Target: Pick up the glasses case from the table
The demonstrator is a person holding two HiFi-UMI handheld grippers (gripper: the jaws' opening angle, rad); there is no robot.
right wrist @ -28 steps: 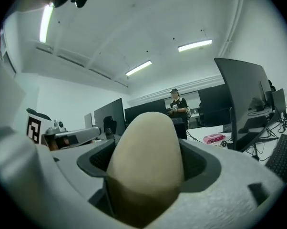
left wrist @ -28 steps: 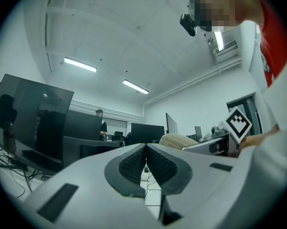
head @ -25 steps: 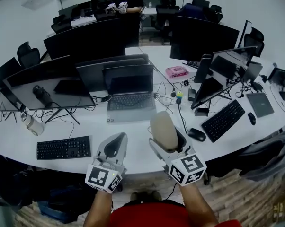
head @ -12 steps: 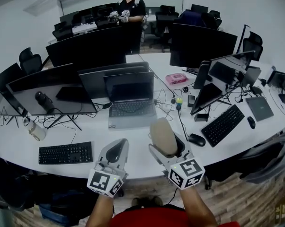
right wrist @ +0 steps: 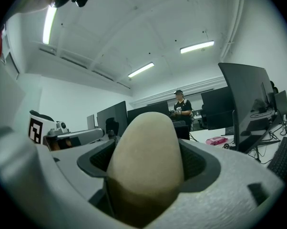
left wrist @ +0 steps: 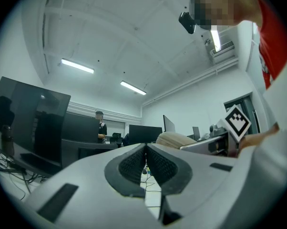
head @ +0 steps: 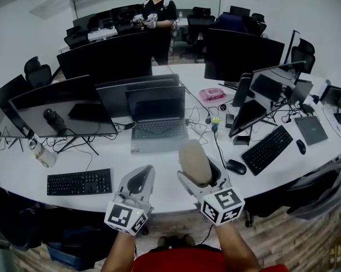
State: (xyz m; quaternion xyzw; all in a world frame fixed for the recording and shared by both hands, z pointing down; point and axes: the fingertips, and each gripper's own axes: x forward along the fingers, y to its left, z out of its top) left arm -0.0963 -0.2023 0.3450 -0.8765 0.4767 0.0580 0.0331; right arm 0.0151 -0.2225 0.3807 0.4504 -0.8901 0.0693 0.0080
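Observation:
The beige oval glasses case (head: pixel 194 162) stands lifted above the white table (head: pixel 165 174), clamped between the jaws of my right gripper (head: pixel 200 173). In the right gripper view the glasses case (right wrist: pixel 146 162) fills the middle, with the dark pads (right wrist: pixel 197 162) pressed on both its sides. My left gripper (head: pixel 137 180) hovers beside it over the table's front edge, its jaws shut with nothing between them. The left gripper view shows its ribbed pads (left wrist: pixel 160 166) closed together, and the glasses case (left wrist: pixel 176 140) off to the right.
On the table lie a black keyboard (head: pixel 79 181), a grey laptop (head: pixel 157 124), several monitors (head: pixel 51 103), a black mouse (head: pixel 235 166), another keyboard (head: pixel 270 141) and a pink box (head: pixel 211 94). A person (head: pixel 156 10) stands at the far desks.
Both grippers have stayed almost still, with the case held in the right one. The head view shifted slightly, so the table sits a little lower in the frame.

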